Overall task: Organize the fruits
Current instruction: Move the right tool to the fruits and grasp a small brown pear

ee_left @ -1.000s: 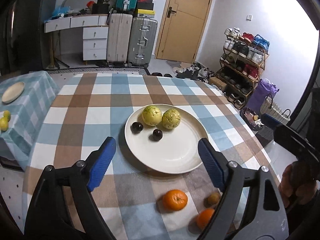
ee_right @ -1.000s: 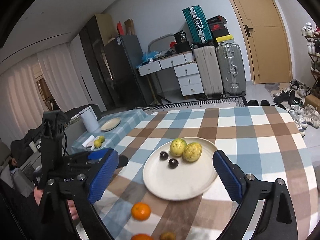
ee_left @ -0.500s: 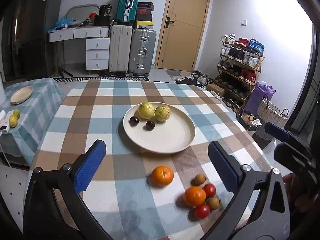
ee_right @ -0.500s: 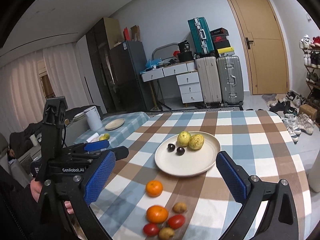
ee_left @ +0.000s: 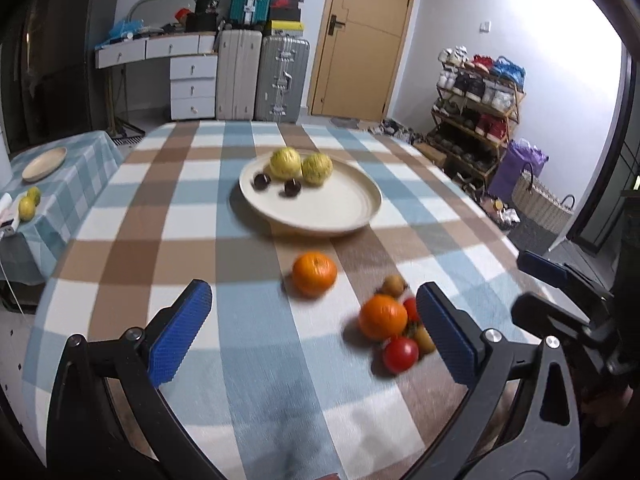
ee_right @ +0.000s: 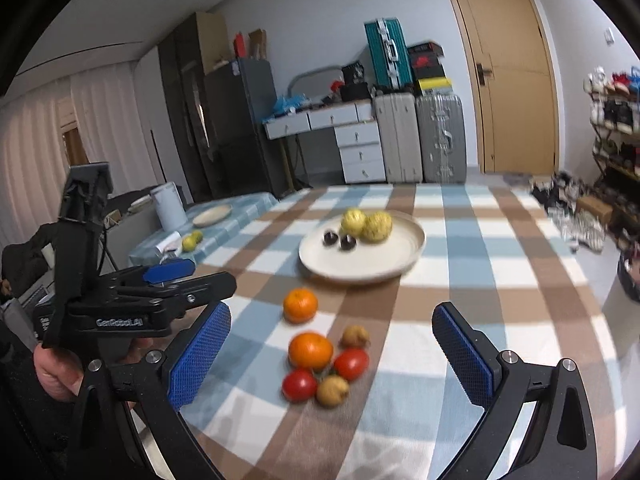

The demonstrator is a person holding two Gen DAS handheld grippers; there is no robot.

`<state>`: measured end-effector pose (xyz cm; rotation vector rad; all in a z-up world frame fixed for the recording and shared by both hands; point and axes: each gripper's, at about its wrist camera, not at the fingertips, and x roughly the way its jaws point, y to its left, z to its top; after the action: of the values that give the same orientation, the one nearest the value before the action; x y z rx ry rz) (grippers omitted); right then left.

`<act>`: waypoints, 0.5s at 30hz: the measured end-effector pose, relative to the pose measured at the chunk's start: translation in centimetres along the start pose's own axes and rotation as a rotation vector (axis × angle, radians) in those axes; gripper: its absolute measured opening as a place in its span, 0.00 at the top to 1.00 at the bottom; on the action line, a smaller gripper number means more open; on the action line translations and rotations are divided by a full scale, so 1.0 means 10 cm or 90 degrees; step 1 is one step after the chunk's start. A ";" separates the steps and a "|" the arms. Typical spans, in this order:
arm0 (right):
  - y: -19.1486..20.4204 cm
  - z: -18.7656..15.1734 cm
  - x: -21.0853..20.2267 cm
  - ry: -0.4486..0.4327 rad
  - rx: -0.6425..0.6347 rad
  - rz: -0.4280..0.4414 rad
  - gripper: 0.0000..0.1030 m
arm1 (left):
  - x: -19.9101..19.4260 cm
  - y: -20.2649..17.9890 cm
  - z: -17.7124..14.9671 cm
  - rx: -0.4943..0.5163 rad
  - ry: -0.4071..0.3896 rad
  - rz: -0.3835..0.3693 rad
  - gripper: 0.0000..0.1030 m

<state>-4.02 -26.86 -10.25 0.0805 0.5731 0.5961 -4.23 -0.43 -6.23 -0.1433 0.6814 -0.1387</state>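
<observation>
Blue-padded grippers pulled back from the plate, loose fruit now in reach

Blue pads of the left gripper (ee_left: pixel 314 336) have just been opening and now stand wide with nothing between them; compared with a second ago, both views have drawn away from the cream plate (ee_left: pixel 340 216), which sits toward the tabletop's (ee_left: pixel 180 216) middle holding two yellow fruits (ee_left: pixel 301 164) and two dark ones (ee_left: pixel 277 184). Nearer the front edge, a lone orange (ee_left: pixel 314 273) lies apart from a huddle: another orange (ee_right: pixel 310 351), two tomatoes (ee_right: pixel 325 374) and what look, through motion blur, like two small brown fruits (ee_right: pixel 343 364). The right gripper (ee_right: pixel 330 358) is likewise spread and empty, framing that huddle. Plating these is likely next.
</observation>
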 end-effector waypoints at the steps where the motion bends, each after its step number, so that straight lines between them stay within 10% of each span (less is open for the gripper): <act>1: -0.04 -0.04 0.03 0.009 0.014 0.003 0.00 | 0.03 -0.01 -0.05 0.002 0.009 -0.003 0.01; 15: -0.28 -0.43 0.42 0.104 0.127 0.076 0.20 | 0.29 0.12 -0.32 0.001 0.063 -0.019 0.01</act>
<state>-2.08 -27.22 -16.55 0.2567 0.7901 0.6641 -3.93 -0.01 -10.71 -0.1468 0.7776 -0.1762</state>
